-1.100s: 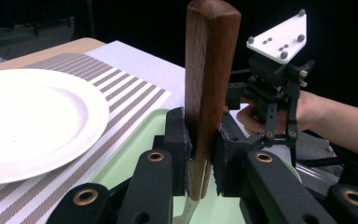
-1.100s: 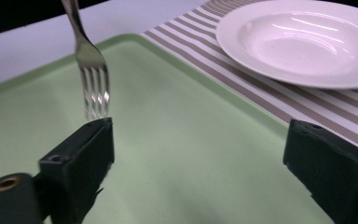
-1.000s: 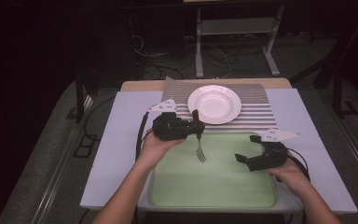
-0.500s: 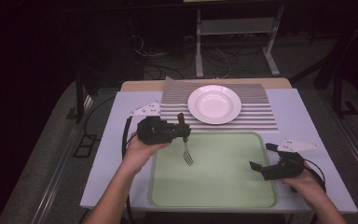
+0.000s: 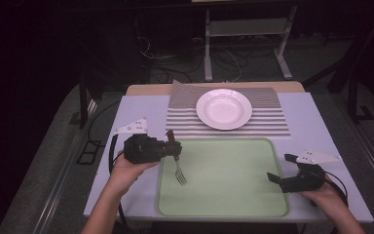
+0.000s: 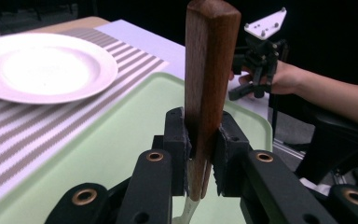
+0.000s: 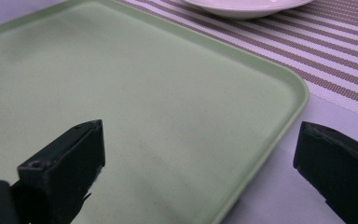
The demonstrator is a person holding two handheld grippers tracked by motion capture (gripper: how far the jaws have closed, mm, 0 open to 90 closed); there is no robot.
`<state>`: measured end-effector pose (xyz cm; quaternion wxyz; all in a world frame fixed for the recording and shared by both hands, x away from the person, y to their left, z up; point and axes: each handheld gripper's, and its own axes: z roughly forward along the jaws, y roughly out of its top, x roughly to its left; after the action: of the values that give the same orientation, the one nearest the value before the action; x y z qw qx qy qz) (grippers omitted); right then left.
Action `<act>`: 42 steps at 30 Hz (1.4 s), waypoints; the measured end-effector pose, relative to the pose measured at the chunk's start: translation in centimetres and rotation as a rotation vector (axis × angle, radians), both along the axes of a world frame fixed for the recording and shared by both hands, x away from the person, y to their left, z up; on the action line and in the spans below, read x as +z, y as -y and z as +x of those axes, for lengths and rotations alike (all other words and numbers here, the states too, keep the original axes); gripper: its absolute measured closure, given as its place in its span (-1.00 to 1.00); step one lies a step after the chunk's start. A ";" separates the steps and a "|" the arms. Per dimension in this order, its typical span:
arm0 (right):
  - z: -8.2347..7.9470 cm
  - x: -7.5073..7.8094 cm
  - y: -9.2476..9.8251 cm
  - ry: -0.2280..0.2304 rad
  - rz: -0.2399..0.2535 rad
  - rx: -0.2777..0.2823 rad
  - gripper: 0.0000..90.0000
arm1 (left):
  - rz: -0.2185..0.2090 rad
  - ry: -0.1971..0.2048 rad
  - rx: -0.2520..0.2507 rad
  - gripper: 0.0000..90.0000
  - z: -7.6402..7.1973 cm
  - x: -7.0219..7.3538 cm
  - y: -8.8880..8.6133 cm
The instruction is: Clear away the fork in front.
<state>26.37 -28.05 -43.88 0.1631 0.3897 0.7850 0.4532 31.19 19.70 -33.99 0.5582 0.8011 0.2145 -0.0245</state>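
Firmly, left hand-held gripper [image 5: 174,147] clamps fork [image 5: 179,171] handle.

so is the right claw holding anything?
No, the right claw is wide open with just the bare green tray between its jaws.

Dim room, grey floor [image 5: 53,161], white metal stand [image 5: 246,34] behind.

A pale lavender-white surface [image 5: 141,109] is filling the middle of the high view, with a strip of wood showing along its far edge. A grey-and-white striped placemat [image 5: 272,122] is lying at the upper centre of it, and a light green tray [image 5: 233,195] is sitting just below the placemat, toward the lower centre, taking up much of the near half.
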 end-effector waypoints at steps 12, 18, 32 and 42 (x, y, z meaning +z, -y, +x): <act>0.0 0.0 -0.1 0.007 -0.015 0.006 -0.95 | 0.056 -0.048 -0.014 0.71 0.5 -1.8 0.6; 0.0 0.1 -0.1 0.014 -0.013 0.003 -0.95 | 0.051 -0.051 0.003 0.71 1.0 -2.2 0.6; 0.0 0.1 -0.1 0.011 -0.008 -0.010 -0.95 | 0.107 -0.073 0.079 0.63 4.5 -4.1 1.7; 0.0 0.0 0.0 0.012 -0.009 -0.011 -0.94 | 0.152 -0.140 0.094 0.52 5.8 -6.2 1.6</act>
<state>26.35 -28.06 -43.84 0.1718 0.3904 0.7839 0.4511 36.95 18.11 -40.17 0.4799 0.8266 0.2914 -0.0377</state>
